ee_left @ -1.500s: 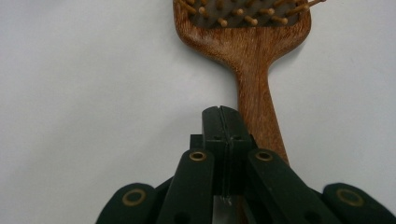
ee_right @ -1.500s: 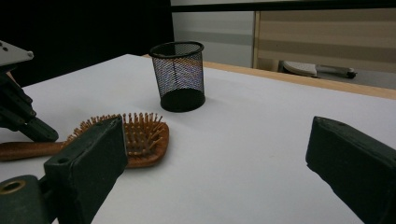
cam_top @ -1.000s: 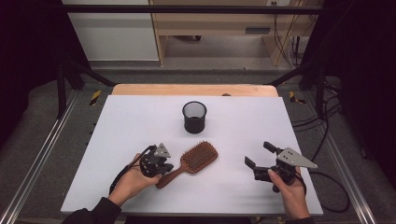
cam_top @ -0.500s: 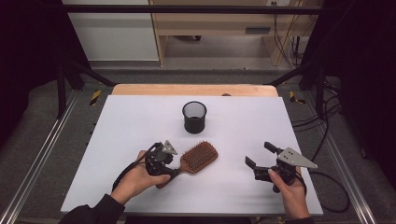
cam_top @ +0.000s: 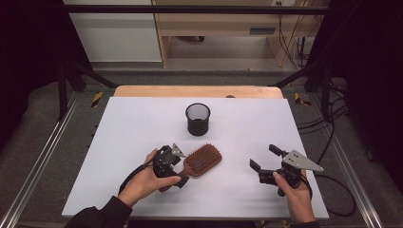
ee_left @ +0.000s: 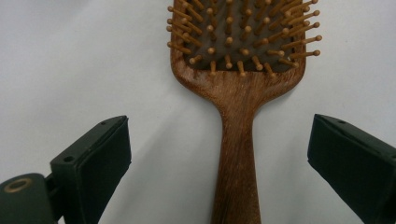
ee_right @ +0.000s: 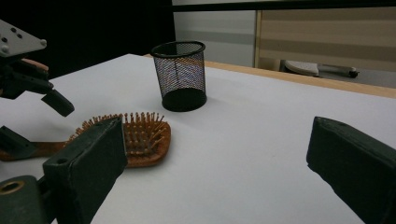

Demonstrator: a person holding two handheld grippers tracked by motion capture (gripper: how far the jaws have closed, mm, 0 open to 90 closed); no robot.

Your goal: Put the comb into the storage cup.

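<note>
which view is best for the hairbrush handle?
Left gripper view: the hairbrush handle runs up mid-frame between the left gripper's open jaws, untouched. The high view shows the whole brush small, handle partly under that gripper. The right gripper view shows mostly its bristled head.

A white tabletop [cam_top: 142, 123] with a wooden far edge [cam_top: 197, 91] stands on grey carpet [cam_top: 43, 118]. Behind it, a pale cabinet [cam_top: 114, 33] and a light-wood bench [cam_top: 228, 23] line the dark-sided room
</note>
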